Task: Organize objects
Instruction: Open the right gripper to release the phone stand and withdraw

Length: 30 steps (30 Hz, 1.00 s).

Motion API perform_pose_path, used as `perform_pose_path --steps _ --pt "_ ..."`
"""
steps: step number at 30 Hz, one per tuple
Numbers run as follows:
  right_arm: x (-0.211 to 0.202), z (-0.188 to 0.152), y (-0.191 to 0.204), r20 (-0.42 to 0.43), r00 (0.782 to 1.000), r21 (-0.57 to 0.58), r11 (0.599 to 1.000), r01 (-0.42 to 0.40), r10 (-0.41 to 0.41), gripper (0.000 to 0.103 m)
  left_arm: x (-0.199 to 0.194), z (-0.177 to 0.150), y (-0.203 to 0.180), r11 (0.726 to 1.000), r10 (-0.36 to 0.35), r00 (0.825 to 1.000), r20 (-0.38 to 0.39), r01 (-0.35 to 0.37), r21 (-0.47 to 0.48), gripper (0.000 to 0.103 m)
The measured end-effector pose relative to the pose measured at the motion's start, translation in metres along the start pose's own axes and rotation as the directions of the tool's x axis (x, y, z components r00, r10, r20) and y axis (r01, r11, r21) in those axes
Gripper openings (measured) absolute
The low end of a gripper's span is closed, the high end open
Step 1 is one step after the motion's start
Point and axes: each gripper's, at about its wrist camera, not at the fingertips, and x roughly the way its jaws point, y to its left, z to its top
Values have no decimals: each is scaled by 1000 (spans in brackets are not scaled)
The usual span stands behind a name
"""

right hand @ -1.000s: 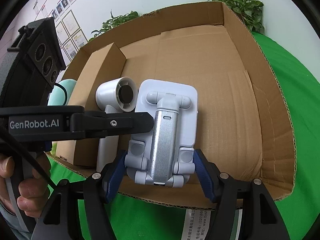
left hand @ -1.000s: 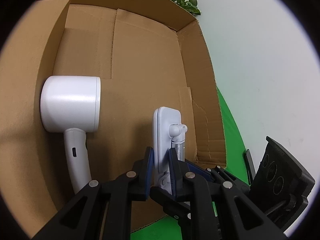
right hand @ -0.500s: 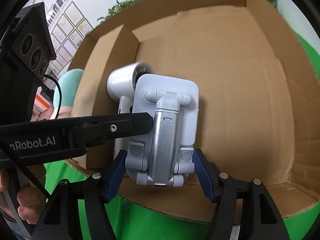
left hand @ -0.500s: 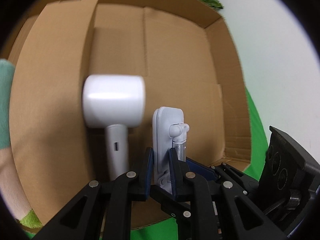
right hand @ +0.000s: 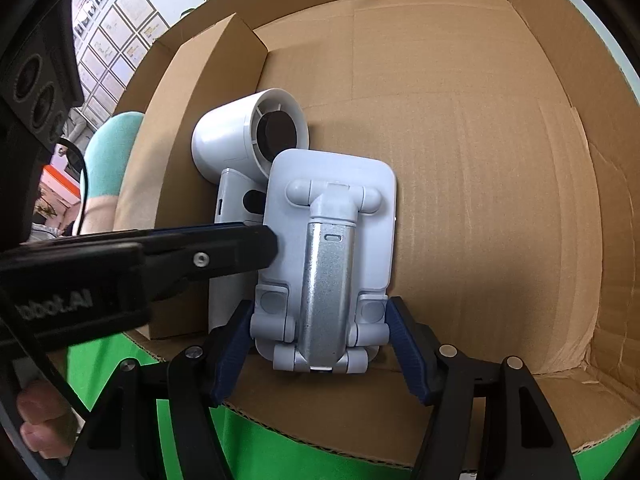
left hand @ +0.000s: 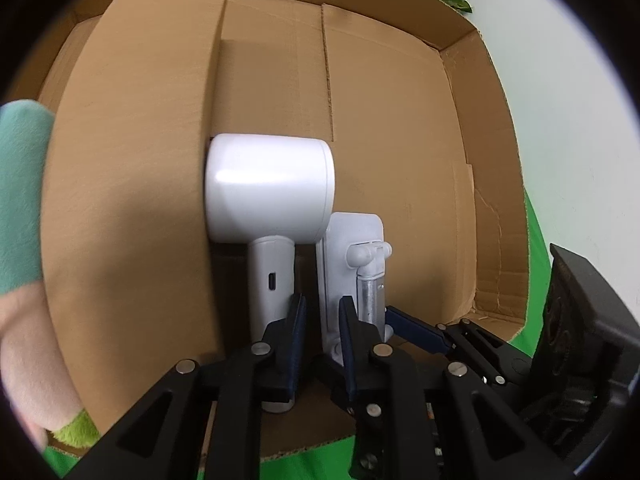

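Cardboard box (right hand: 460, 160): open, hair dryer (left hand: 268, 196) lying inside at left.
Left gripper (left hand: 322, 320): narrow, pinching the phone stand (right hand: 332, 240) edge-on.
Right gripper (right hand: 320, 344): clamped across its base.
Handling: looks light, rigid, slick plastic; hinges may fold, so hold the plate.

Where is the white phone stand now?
The phone stand is inside the cardboard box, beside the hair dryer, between both hand-held grippers' fingers.

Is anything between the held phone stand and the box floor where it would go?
Nothing visible lies under the white folding phone stand over the cardboard box floor. The white hair dryer lies close on its left, against the folded-in flap.
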Motion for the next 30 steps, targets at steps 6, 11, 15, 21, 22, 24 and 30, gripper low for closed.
perform_pose_path --steps 6,11,15,21,22,24,30 --pt "2 0 10 0 999 -6 999 42 -42 64 -22 -5 3 996 87 994 59 -88 9 16" --pt "3 2 20 0 997 -25 997 76 -76 66 -38 -13 10 996 87 992 93 -88 10 16" --pt "3 1 27 4 995 -45 994 97 -97 67 -45 -19 10 994 93 989 115 -98 38 16" --pt "0 1 32 8 994 -47 993 106 -105 69 -54 -22 8 991 114 980 161 -124 53 16" --pt "-1 2 32 11 994 -44 993 108 -108 69 -55 -23 8 990 119 978 170 -131 56 16" --pt "-7 2 32 28 994 -35 994 104 -103 69 -62 -27 7 988 120 974 191 -136 68 16" --pt "-56 -3 40 207 976 -80 993 92 -74 97 -92 -49 -2 972 152 920 360 -205 112 37"
